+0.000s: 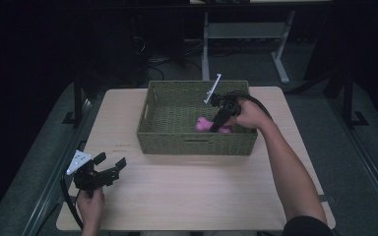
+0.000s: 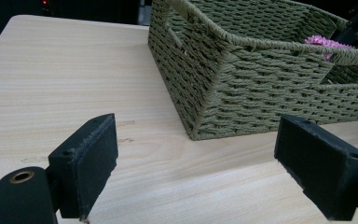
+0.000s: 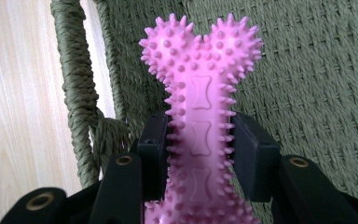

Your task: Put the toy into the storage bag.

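Note:
A pink spiky bone-shaped toy (image 3: 200,107) is clamped at its shaft between the black jaws of my right gripper (image 3: 200,154), which is shut on it. In the high view that gripper (image 1: 220,120) reaches down inside the green woven basket (image 1: 167,135), with the pink toy (image 1: 204,124) showing by its tip near the basket's front right. From the left gripper view the pink toy (image 2: 324,44) peeks over the basket's rim (image 2: 242,44). My left gripper (image 1: 109,164) rests over the table's front left, jaws wide apart and nothing between them; the same gripper (image 2: 196,172) faces the basket's corner.
The basket stands at the far middle of a light wooden table (image 1: 192,191). A white table frame (image 1: 246,34) and cables lie on the dark floor beyond. A person's right forearm (image 1: 288,167) crosses the table's right side.

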The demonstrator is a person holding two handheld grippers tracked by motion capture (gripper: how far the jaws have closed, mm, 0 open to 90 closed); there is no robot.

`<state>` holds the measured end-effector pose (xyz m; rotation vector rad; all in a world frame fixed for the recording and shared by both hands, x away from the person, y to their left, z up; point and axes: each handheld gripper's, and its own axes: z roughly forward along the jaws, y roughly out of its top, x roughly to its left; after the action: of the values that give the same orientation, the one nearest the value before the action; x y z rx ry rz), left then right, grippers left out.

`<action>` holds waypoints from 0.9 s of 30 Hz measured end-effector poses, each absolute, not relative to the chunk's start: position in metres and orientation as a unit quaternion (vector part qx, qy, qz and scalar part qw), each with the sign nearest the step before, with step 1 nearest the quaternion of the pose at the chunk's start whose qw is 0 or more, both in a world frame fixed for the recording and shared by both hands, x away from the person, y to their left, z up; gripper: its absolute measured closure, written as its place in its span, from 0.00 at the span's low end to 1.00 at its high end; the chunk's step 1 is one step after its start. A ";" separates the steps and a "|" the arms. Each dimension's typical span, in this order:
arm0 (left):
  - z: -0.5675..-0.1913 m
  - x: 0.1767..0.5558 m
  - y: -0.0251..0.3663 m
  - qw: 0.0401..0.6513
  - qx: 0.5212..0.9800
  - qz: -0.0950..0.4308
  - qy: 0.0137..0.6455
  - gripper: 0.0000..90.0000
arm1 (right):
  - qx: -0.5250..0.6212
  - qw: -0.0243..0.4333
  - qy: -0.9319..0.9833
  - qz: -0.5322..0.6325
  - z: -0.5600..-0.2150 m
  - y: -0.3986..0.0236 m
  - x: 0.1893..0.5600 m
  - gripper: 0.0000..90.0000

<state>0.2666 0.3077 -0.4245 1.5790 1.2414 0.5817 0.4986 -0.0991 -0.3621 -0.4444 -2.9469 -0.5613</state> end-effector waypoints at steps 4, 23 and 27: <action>-0.424 0.266 0.308 0.502 0.653 0.240 0.513 0.14 | -0.146 0.056 -0.971 -0.183 -0.365 -0.098 0.499 0.65; -0.425 0.267 0.307 0.500 0.656 0.239 0.513 0.14 | -0.159 0.061 -0.969 -0.180 -0.377 -0.106 0.499 0.65; -0.425 0.267 0.308 0.501 0.655 0.240 0.513 0.14 | -0.159 0.065 -0.970 -0.172 -0.381 -0.104 0.500 0.65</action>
<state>0.2665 0.3076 -0.4246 1.5826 1.2404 0.5807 0.5002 -0.1037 -0.3813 -0.4788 -2.9269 -0.5194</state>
